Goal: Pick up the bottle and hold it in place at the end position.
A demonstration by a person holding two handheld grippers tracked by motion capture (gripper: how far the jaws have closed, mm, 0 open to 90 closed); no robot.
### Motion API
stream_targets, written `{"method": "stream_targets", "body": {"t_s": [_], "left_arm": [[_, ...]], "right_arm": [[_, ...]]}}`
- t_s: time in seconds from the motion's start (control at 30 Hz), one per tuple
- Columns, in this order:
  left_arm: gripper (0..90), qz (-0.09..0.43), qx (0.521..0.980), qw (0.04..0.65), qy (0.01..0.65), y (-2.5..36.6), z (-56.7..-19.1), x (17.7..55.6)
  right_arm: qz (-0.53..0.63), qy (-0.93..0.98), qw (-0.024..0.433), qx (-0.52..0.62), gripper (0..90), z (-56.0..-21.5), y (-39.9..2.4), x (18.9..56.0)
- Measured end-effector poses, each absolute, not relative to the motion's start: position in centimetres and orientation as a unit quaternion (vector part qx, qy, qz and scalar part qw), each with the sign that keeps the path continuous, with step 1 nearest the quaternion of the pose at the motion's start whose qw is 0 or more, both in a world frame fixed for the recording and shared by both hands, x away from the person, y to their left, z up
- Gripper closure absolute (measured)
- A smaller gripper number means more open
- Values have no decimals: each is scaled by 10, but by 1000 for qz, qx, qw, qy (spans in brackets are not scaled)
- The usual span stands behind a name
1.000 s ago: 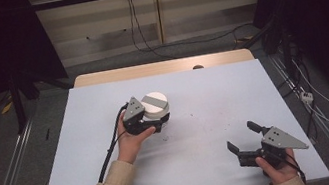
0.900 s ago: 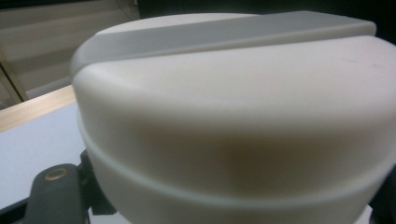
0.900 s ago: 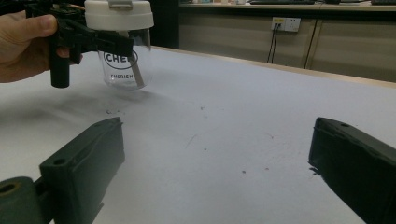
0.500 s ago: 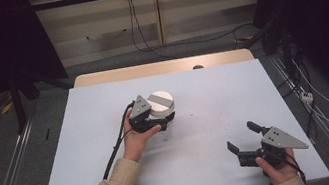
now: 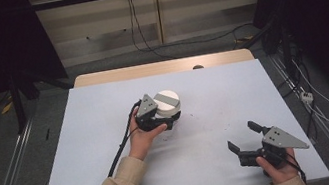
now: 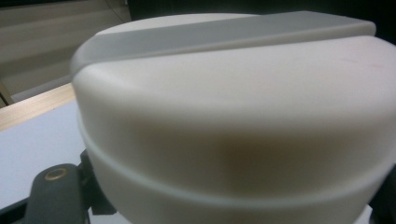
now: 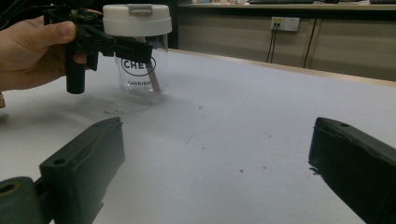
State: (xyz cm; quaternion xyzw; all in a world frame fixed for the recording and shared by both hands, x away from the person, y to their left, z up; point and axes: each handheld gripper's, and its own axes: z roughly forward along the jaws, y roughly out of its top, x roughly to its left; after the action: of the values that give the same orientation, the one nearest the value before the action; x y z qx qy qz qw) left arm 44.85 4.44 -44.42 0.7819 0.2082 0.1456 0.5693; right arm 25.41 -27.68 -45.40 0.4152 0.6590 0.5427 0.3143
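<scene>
The left gripper [image 5: 169,118] is clenched around the white-lidded clear jar [image 5: 168,103] standing on the counter [image 5: 104,107], while the right gripper [image 5: 243,136] rests released, well apart

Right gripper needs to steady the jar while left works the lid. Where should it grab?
Probably the clear glass body of the jar, below the white lid, coming level from the free side opposite the left gripper, which is shut on it just under the lid. The wall is straight and upright; the right gripper is open.
</scene>
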Motion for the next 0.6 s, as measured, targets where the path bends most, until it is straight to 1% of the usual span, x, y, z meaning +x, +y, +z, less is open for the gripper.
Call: {"method": "stream_targets", "body": {"t_s": [0.6], "left_arm": [[185, 142, 785, 565, 208, 34, -452, 450]], "right_arm": [[542, 659, 313, 417, 31, -455, -277, 255]]}}
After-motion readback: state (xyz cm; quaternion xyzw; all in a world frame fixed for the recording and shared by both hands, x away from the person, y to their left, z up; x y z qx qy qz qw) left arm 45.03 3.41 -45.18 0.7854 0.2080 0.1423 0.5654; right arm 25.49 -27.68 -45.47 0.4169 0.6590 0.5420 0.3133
